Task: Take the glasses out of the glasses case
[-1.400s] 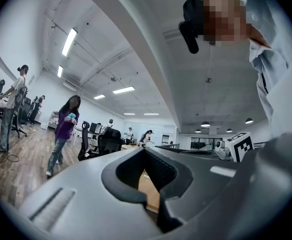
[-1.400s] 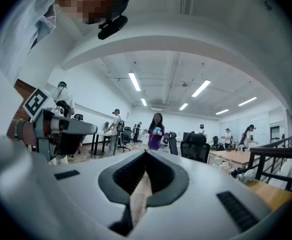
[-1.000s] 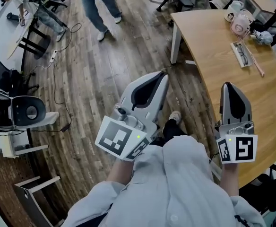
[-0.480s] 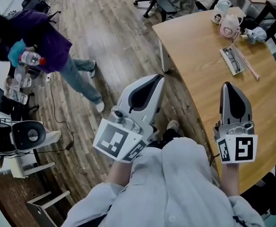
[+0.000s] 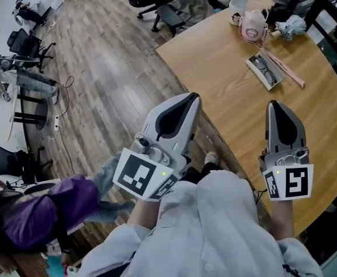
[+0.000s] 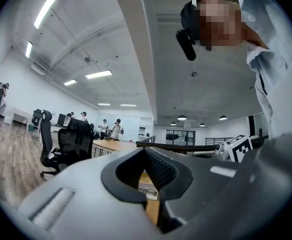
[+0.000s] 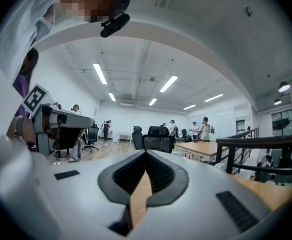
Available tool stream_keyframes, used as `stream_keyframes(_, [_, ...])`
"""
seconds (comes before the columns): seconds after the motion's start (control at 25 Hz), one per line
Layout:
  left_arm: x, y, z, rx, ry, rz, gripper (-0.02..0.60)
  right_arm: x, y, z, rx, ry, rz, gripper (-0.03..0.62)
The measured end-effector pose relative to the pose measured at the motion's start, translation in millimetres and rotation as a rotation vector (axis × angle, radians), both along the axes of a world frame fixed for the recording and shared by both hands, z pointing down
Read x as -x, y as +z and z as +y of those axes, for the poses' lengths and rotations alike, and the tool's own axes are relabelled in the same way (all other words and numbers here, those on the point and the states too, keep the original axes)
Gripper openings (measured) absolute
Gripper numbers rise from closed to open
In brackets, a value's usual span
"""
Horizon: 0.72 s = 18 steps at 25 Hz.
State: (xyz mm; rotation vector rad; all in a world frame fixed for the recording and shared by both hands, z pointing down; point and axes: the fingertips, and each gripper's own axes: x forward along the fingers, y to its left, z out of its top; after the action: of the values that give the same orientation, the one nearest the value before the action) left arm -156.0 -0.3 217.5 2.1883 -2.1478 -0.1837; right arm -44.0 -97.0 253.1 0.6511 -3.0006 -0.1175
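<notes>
Head view | left tongs (image 5: pixel 193 98), right tongs (image 5: pixel 276 105) closed, empty | glasses case (image 5: pixel 251 63) near mug (image 5: pixel 253 25), glasses (image 5: pixel 265 72) seemingly inside

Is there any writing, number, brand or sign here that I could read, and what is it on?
No text here can be read.
On the left tool, the left marker cube: black-and-white squares, a code pattern, not letters.
On the right tool, the right marker cube: the same kind of pattern, not a word.
On the pink mug on the table: any print is too small to read.
</notes>
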Motion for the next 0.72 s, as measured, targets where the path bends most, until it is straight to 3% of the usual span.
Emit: stream_keyframes(0.72, [-41, -16, -42, -0.021, 0.209, -0.012, 0.003, -66, -10, -16, -0.029, 0.212, 0.008, 0.002])
